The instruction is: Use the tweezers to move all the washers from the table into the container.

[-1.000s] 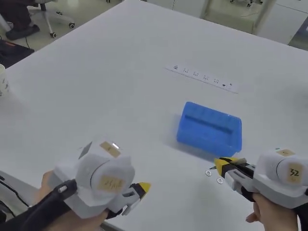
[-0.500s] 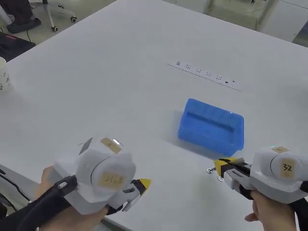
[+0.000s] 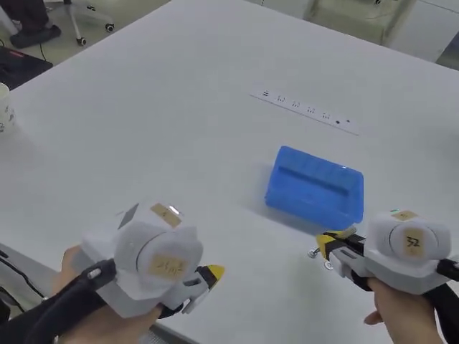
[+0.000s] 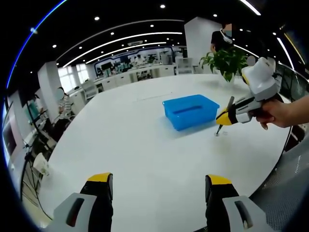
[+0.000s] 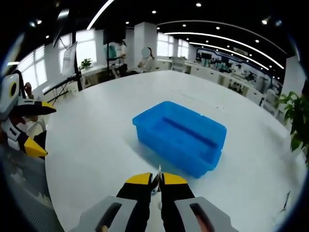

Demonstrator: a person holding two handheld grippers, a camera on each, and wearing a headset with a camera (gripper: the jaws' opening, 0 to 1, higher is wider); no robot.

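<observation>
Blue plastic container (image 3: 315, 188) was seen sitting on the white worktop (image 3: 179, 129), with a couple of washers (image 3: 313, 253) lying on the worktop just beside its near side. The right claw (image 3: 326, 246) was held low and roughly level, aimed toward the container, jaws pinched nearly together on the tweezers (image 4: 225, 112), which were angled down at the washers. The left claw (image 4: 159, 179) was held well apart on the left, jaws spread wide, nothing gripped.
</observation>
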